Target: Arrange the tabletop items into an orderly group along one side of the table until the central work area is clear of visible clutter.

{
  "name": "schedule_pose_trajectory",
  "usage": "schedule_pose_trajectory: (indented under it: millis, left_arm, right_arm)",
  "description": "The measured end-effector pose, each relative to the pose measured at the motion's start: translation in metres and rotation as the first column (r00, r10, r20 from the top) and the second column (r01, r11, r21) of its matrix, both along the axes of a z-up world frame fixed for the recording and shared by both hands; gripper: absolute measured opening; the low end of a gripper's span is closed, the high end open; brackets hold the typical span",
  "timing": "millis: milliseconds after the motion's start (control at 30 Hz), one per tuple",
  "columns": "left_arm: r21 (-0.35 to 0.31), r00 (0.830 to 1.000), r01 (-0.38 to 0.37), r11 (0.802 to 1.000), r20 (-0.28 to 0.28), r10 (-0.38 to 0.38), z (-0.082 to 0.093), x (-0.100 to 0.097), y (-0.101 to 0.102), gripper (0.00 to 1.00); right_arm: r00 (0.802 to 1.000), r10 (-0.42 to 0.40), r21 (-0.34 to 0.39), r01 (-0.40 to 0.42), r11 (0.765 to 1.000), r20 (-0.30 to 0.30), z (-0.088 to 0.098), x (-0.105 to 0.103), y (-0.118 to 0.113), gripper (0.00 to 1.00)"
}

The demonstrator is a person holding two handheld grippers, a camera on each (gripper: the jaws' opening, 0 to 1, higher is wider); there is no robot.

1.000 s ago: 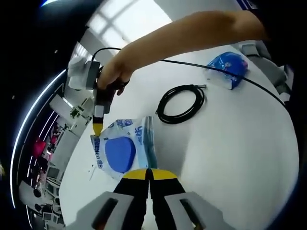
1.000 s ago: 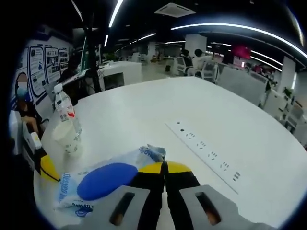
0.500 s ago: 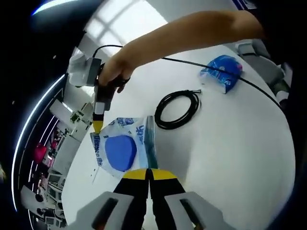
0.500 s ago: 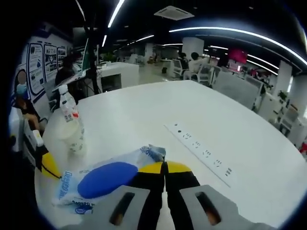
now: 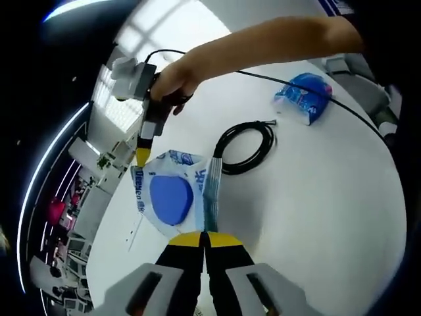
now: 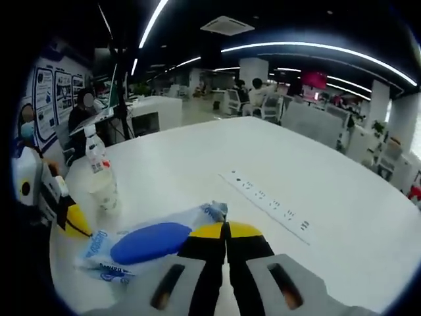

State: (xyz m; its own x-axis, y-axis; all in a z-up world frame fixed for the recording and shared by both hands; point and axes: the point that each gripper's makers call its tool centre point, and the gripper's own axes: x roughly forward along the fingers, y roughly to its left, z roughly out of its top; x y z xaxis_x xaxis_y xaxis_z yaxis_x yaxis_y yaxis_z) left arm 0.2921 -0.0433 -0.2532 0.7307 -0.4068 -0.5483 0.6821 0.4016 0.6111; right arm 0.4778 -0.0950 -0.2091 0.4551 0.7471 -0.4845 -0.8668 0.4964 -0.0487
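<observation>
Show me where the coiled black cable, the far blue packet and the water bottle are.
coiled black cable (image 5: 245, 149), left gripper view, on the loop's lower strand.
far blue packet (image 5: 304, 96), left gripper view, its middle.
water bottle (image 6: 96, 153), right gripper view, on its label.

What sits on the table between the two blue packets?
A coiled black cable lies between the held packet and the far packet, seen in the left gripper view.

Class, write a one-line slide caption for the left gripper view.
Both grippers pinch a blue-printed bag on the white table beside a coiled black cable.
</observation>
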Motion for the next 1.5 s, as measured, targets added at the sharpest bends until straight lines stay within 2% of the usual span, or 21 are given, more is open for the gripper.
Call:
schedule_pose_trajectory:
  millis: [133,200,233,300,367,500,533,667,833,900,1200,1500]
  left_arm:
    - [-0.001,1.0,-0.005,1.0,0.011,0.005,0.004,0.002,0.005,0.0]
    - [-0.003,1.0,-0.006,1.0,0.029,0.006,0.007,0.003,0.006,0.0]
    - [-0.002,1.0,-0.005,1.0,0.029,0.005,0.008,0.002,0.006,0.0]
    - [0.006,1.0,0.008,1.0,0.025,-0.008,0.007,0.0,0.004,0.0]
    - [0.016,1.0,0.006,1.0,0.021,-0.006,0.004,0.001,0.005,0.0]
    - [0.022,1.0,0.016,1.0,0.012,-0.016,-0.001,0.0,0.002,0.0]
    - [0.026,1.0,0.021,0.999,0.008,-0.021,-0.002,0.0,0.001,0.0]
    - [0.027,1.0,0.024,0.999,0.001,-0.024,-0.005,0.001,0.002,0.0]
    - [0.022,1.0,0.023,0.999,-0.005,-0.023,-0.006,0.003,0.004,0.0]
    - [0.021,1.0,0.024,0.999,-0.009,-0.024,-0.008,0.004,0.005,0.0]
    - [0.02,0.999,0.026,0.999,-0.021,-0.026,-0.008,0.002,0.003,0.0]
    - [0.056,0.997,0.054,0.997,-0.055,-0.051,-0.019,0.001,0.0,0.0]
  right_arm:
    - [1.0,-0.014,0.037,0.013,0.999,0.013,0.005,-0.008,-0.01,0.0]
    - [1.0,-0.016,0.077,0.016,0.997,-0.004,0.008,-0.014,-0.011,0.0]
    - [1.0,-0.017,0.071,0.016,0.997,0.004,0.006,-0.019,-0.013,0.0]
    - [0.998,-0.06,-0.004,0.06,0.998,0.031,-0.004,-0.018,-0.025,0.0]
    - [0.999,-0.051,0.031,0.051,0.998,0.007,-0.009,-0.024,-0.026,0.0]
    - [0.997,-0.081,-0.001,0.081,0.997,0.001,-0.021,-0.03,-0.034,0.0]
    - [0.996,-0.093,-0.014,0.093,0.996,0.005,-0.023,-0.024,-0.037,0.0]
    - [0.995,-0.097,-0.022,0.097,0.995,0.008,-0.027,-0.03,-0.038,0.0]
    - [0.995,-0.103,-0.043,0.104,0.994,0.011,-0.029,-0.019,-0.041,0.0]
    - [0.994,-0.105,-0.053,0.106,0.993,0.011,-0.033,-0.023,-0.04,0.0]
    - [0.994,-0.109,-0.057,0.109,0.992,0.003,-0.037,-0.02,-0.043,0.0]
    - [0.993,-0.115,-0.083,0.113,0.99,-0.018,-0.051,-0.022,-0.046,0.0]
